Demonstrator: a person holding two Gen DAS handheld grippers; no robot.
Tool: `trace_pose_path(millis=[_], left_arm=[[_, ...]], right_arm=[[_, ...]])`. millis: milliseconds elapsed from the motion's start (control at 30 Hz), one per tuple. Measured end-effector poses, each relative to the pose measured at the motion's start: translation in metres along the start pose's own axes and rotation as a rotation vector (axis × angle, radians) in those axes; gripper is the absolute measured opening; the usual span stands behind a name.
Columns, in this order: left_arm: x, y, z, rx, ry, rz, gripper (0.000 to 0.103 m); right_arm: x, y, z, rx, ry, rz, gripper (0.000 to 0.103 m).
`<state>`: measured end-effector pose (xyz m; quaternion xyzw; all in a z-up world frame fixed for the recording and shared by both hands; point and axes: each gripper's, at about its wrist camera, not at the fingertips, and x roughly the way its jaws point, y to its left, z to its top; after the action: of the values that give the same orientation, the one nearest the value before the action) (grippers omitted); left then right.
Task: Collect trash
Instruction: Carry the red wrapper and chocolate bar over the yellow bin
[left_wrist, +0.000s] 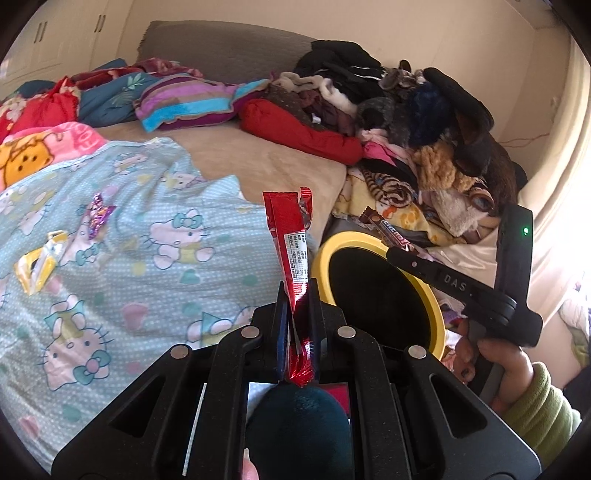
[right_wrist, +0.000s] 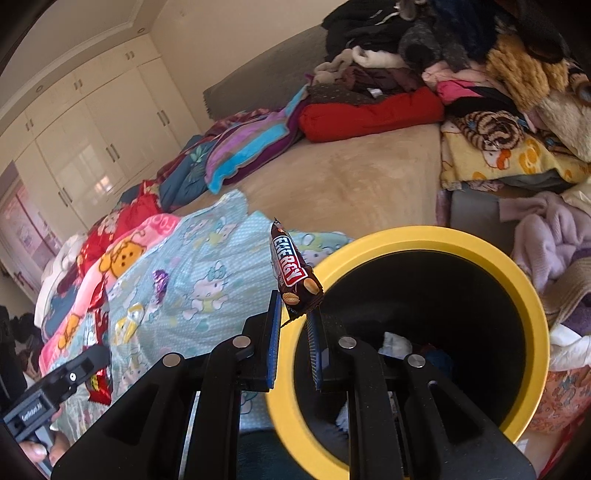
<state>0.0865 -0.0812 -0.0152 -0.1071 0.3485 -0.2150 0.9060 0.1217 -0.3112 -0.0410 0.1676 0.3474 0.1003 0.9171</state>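
Note:
My left gripper (left_wrist: 298, 291) is shut on a long red wrapper (left_wrist: 291, 240), held upright above the Hello Kitty blanket, just left of the yellow-rimmed black bin (left_wrist: 436, 306). My right gripper (right_wrist: 295, 306) stands over the near rim of that bin (right_wrist: 517, 280). A brown Energy bar wrapper (right_wrist: 291, 267) stands at its fingertips with its lower end against the right finger; the jaws are parted. The right gripper and the bar (left_wrist: 395, 227) also show in the left wrist view above the bin's far rim. A purple wrapper (left_wrist: 98, 216) and a yellow-white wrapper (left_wrist: 37, 264) lie on the blanket.
A heap of clothes (left_wrist: 424, 122) is piled behind and right of the bin. Folded blankets (left_wrist: 184, 99) lie at the far side of the bed, with a tan sheet (left_wrist: 266, 155) between. White wardrobes (right_wrist: 92, 122) line the wall. Some trash (right_wrist: 397, 343) lies inside the bin.

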Motion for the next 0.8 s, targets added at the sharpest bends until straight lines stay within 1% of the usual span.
trace_pose_path(millis=[67,200,800], left_arm=[[0.002,-0.005,0.000,0.010,0.003,-0.006,0.005],[0.005,-0.017,-0.003,0.035,0.011,-0.023,0.005],[0.024,-0.064,-0.011,0.135,0.044,-0.092,0.005]], right_arm=[[-0.001,-0.007,0.001,0.014,-0.005,-0.010,0.014],[-0.003,-0.022,0.002,0.023,-0.009,-0.059,0.014],[-0.010,-0.075,0.001,0.140,-0.011,-0.120,0.014]])
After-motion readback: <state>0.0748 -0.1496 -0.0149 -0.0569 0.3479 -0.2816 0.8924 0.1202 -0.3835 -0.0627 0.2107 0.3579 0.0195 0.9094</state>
